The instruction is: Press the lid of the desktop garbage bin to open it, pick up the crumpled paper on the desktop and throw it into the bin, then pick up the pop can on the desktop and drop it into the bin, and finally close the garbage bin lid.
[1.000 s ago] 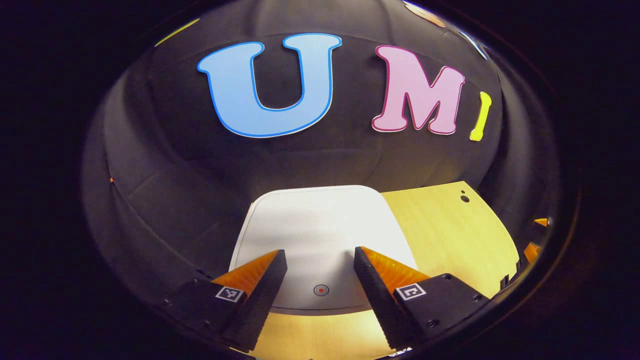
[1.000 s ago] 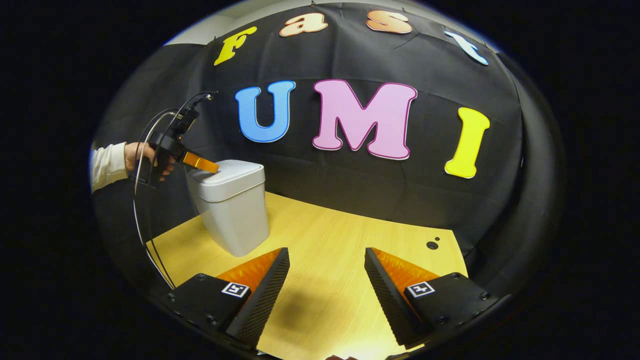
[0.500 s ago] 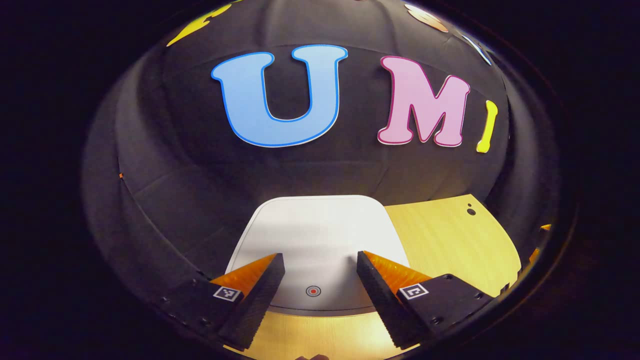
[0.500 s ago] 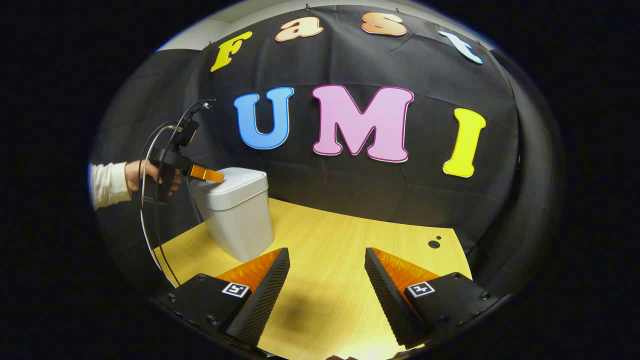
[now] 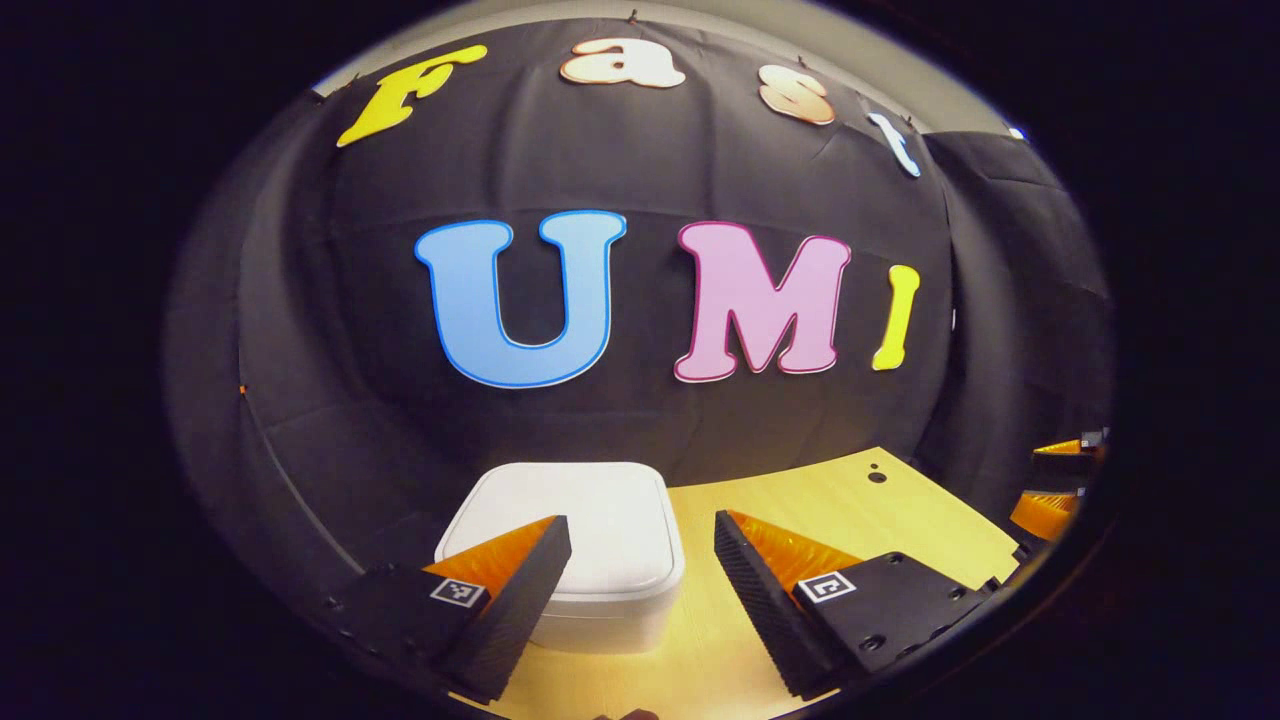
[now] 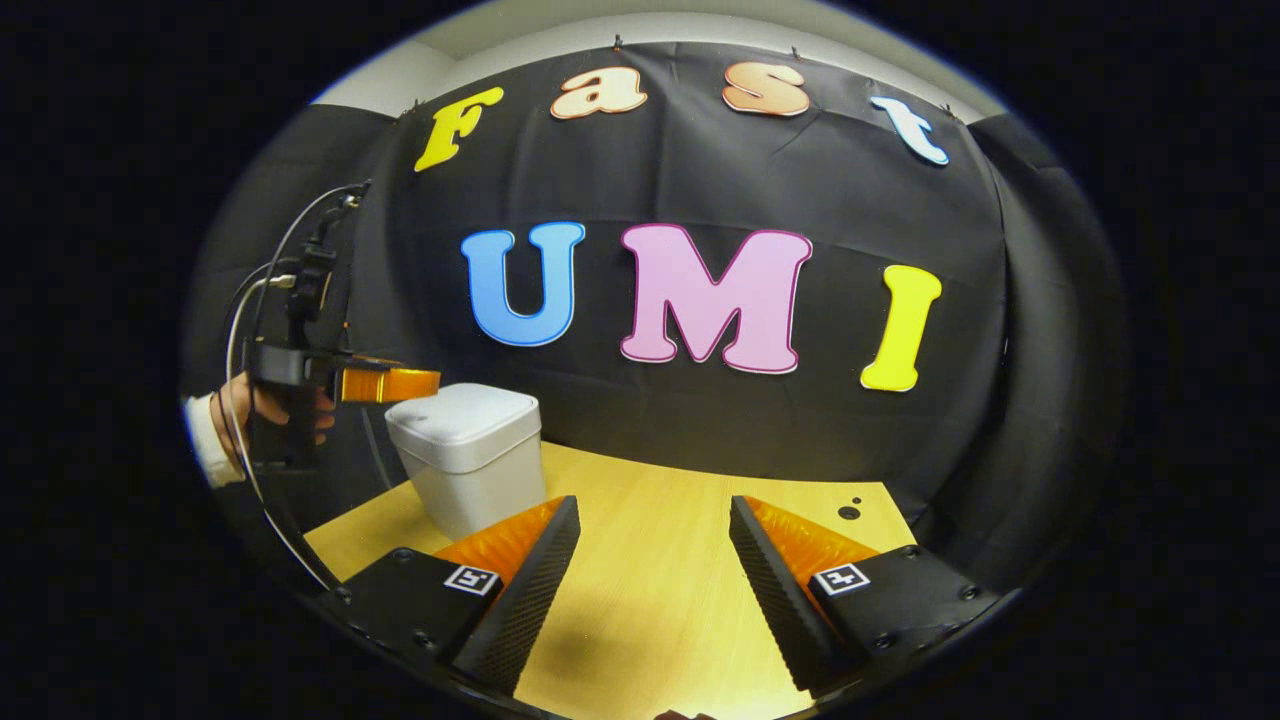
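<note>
1. At lower centre of the left gripper view, the white rounded-square plastic desktop bin (image 5: 570,560) sits lid shut on the pale wooden desktop (image 5: 880,520).
2. The left gripper (image 5: 640,560), fingers apart and empty, has lifted clear of the lid since a second ago; closing looks finished.
3. The right gripper (image 6: 655,545) hovers open, empty.
</note>
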`<state>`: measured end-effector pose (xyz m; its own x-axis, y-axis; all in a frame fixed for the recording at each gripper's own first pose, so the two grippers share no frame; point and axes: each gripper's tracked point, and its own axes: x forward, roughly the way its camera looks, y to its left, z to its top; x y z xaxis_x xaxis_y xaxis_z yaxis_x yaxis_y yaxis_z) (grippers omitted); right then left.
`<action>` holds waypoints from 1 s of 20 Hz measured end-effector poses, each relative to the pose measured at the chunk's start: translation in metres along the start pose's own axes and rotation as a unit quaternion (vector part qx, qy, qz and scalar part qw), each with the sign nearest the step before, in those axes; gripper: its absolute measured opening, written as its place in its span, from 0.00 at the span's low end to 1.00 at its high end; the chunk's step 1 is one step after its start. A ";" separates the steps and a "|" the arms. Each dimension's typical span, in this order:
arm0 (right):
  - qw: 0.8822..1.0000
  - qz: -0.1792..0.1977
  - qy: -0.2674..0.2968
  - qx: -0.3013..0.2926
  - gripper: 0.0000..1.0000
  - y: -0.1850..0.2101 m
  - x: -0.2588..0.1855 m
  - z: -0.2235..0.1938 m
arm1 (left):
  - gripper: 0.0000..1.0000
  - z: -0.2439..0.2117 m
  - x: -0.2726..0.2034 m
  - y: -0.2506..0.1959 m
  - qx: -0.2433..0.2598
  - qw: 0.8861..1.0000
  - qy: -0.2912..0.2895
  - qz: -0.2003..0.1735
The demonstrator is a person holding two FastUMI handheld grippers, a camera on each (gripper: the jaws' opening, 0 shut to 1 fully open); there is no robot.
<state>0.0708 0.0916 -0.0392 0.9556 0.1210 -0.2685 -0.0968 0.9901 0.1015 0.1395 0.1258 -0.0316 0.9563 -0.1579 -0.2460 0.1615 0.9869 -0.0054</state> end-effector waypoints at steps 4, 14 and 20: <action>0.999 -0.023 -0.028 0.005 0.98 0.010 -0.012 0.023 | 0.96 0.006 -0.035 -0.025 0.008 0.999 -0.041 -0.014; 0.991 -0.092 -0.092 -0.040 0.97 -0.019 -0.077 0.066 | 0.95 0.023 -0.078 -0.076 -0.012 0.994 -0.099 -0.033; 0.982 -0.118 -0.145 -0.025 0.97 -0.057 -0.080 0.096 | 0.95 0.052 -0.101 -0.096 0.001 0.991 -0.137 0.012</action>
<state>0.0264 0.0185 0.0682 0.9914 -0.1303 0.0068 0.1302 0.9913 0.0202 0.0402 0.0456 0.0446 0.9902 -0.1375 0.0258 0.1376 0.9905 -0.0010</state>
